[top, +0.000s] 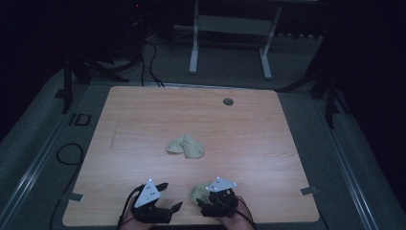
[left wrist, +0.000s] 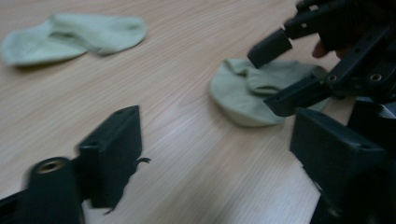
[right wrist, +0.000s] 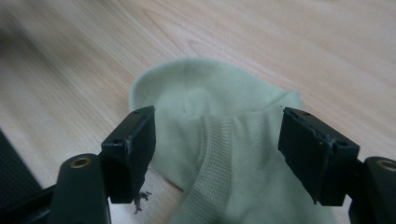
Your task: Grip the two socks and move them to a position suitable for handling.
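Sock [right wrist: 219, 154] lies flat on the table [top: 191, 115] between the spread jaws of the right gripper [right wrist: 217, 140], apparently set down, while the left gripper [left wrist: 215, 154] hangs spread and empty.

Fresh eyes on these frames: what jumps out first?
Two pale green socks on a wooden table: one sock lies crumpled near the middle, the other sock sits at the near edge under the right gripper. That gripper's fingers stand open on either side of it, not pressing. The left gripper hangs beside it, open and empty.
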`<state>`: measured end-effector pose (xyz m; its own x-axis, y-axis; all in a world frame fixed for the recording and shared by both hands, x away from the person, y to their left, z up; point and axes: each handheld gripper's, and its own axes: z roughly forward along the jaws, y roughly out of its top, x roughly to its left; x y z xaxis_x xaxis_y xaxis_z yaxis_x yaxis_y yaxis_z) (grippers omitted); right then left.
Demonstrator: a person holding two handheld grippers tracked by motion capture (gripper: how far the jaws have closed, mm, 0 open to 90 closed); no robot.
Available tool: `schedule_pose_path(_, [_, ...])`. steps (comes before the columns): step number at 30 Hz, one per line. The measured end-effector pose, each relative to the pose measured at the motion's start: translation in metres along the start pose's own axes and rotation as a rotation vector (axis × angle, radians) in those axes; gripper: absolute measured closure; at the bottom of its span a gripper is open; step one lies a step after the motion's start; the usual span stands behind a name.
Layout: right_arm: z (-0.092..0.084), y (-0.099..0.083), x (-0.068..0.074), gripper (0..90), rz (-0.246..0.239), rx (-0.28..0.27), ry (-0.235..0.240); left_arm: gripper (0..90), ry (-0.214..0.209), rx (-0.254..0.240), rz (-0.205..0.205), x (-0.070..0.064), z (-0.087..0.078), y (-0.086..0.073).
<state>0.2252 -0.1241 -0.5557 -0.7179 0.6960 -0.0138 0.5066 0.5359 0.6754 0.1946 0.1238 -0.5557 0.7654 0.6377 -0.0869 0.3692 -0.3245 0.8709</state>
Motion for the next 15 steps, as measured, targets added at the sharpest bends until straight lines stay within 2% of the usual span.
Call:
schedule_pose_path(1, [-0.004, 0.001, 0.000, 29.8, -0.002, -0.006, 0.001, 31.3, -0.019, -0.006, 0.009, -0.002, 0.001, 0.002])
schedule_pose_path(2, [-0.007, 0.001, 0.000, 32.3, -0.001, -0.012, 0.004, 35.0, -0.052, -0.014, 0.020, -0.006, 0.005, 0.006])
schedule_pose_path(3, [-0.012, 0.000, 0.001, 36.7, -0.006, -0.012, 0.014, 35.0, -0.075, -0.016, 0.025, -0.008, 0.008, 0.008])
schedule_pose_path(4, [-0.014, -0.001, 0.001, 42.9, -0.014, -0.009, 0.017, 38.4, -0.101, -0.013, 0.035, -0.011, 0.012, 0.011])
schedule_pose_path(6, [-0.018, -0.005, 0.004, 51.6, -0.044, 0.004, 0.032, 45.9, -0.124, 0.002, 0.063, -0.017, 0.020, 0.016])
schedule_pose_path(8, [-0.020, -0.009, 0.007, 58.6, -0.069, 0.017, 0.030, 60.1, -0.121, 0.035, 0.094, -0.022, 0.031, 0.019])
schedule_pose_path(9, [-0.020, -0.009, 0.007, 58.6, -0.069, 0.017, 0.030, 60.1, -0.112, 0.060, 0.108, -0.024, 0.037, 0.019])
schedule_pose_path(11, [-0.018, -0.012, 0.008, 58.8, -0.075, 0.025, 0.022, 67.1, -0.086, 0.130, 0.134, -0.023, 0.049, 0.019])
schedule_pose_path(13, [-0.014, -0.014, 0.007, 59.9, -0.074, 0.038, 0.023, 75.2, -0.059, 0.186, 0.141, -0.022, 0.060, 0.018])
schedule_pose_path(15, [-0.010, -0.015, 0.007, 60.5, -0.088, 0.053, 0.019, 80.2, -0.046, 0.219, 0.153, -0.020, 0.064, 0.017])
